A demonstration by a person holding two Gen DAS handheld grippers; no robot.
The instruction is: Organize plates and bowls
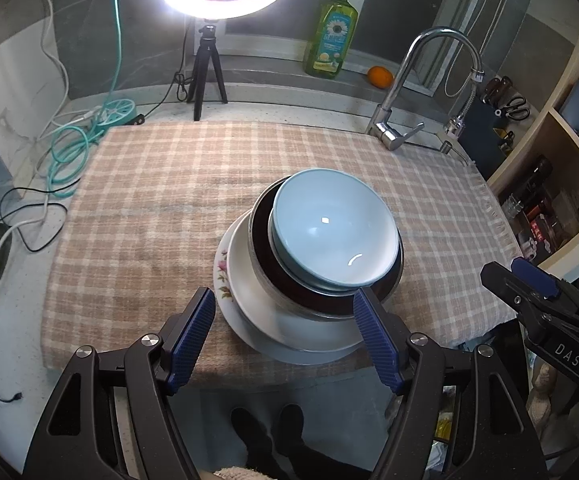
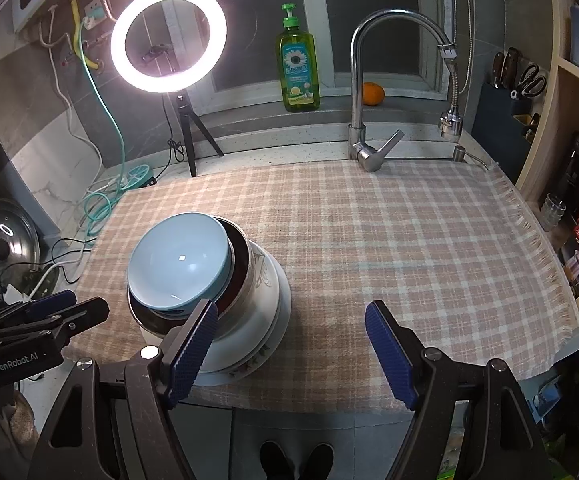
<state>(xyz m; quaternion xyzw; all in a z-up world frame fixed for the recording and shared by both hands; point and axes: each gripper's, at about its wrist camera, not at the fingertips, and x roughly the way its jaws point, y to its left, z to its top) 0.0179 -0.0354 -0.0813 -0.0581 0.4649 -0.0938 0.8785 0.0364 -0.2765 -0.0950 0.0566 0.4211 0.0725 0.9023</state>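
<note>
Two grippers hang at the near edge of the counter, both with jaws spread wide and nothing between them. The left gripper [image 1: 285, 336] sits just in front of the stack of dishes, its blue pads [image 1: 377, 340] flanking the near side of the stack without clearly touching it — from the left wrist view the right pad overlaps the rim of the dark bowl, but contact cannot be told. The right gripper [image 2: 291, 354] is off to the right of the stack, over bare cloth; its left pad [image 2: 191, 350] crosses in front of the stack in its own view.

The stack stands near the front of the checked cloth [image 1: 161, 216], toward the middle. At the bottom lies a white plate with flowers [image 1: 225, 276] on its rim; above it sits a white bowl [image 2: 263, 304] with a printed pattern, then a dark bowl with a metal rim [image 1: 263, 240], and on top a pale blue bowl [image 1: 331, 228] — tilted, not level, leaning toward the left side of the counter.

Farther back, past the cloth, a tap [image 2: 363, 92] rises on the right and a ring light [image 2: 168, 38] on a small tripod glows on the left. Between them, on the ledge by the window, stand a green soap bottle [image 2: 297, 68] and an orange [image 2: 372, 94]. A pot lid [image 2: 3, 252] leans at the far left, beside loose cables [image 1: 69, 148].
</note>
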